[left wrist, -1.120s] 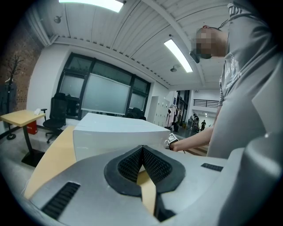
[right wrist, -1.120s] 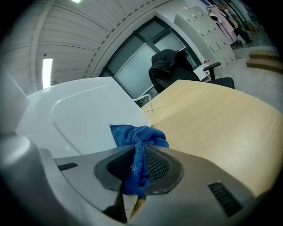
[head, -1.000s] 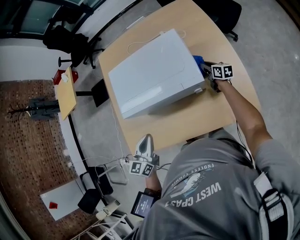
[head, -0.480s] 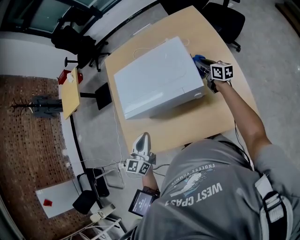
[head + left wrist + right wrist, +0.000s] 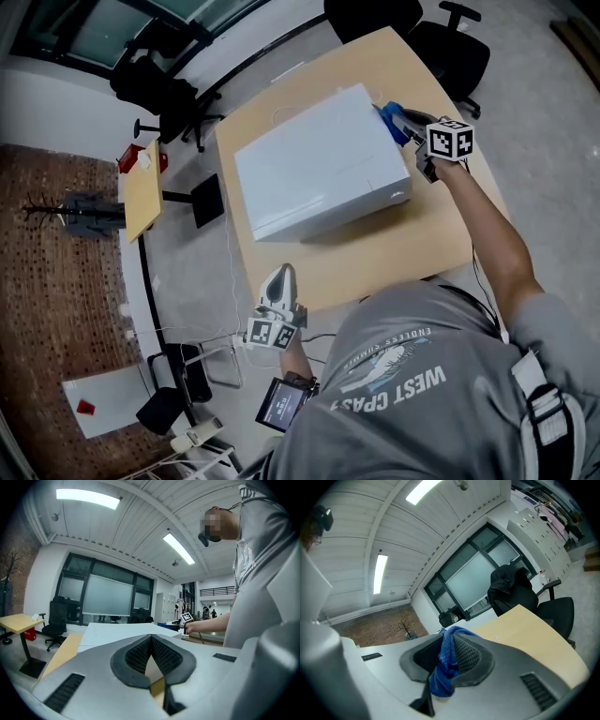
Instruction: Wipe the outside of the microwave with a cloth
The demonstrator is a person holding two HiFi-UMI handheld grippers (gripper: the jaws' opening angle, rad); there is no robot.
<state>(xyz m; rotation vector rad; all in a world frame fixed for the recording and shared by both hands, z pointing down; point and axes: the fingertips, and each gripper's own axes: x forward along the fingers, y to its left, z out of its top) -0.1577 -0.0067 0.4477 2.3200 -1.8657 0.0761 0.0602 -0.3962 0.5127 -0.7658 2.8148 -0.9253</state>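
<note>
Beside the microwave's (image 5: 319,169) far corner, the soft, light cloth (image 5: 443,677) is pinched in the right gripper's (image 5: 447,651) jaws, and is best held bunched. The left gripper's (image 5: 151,644) jaws are shut, empty.

**Camera layout: one overhead, two gripper-mounted**
Head view looks steeply down on the table (image 5: 394,246) and microwave (image 5: 319,164). Left gripper view sits low beside the table, facing level across the microwave top towards the right gripper (image 5: 394,122). Right gripper view faces the windows (image 5: 487,573). All three views share the table.
</note>
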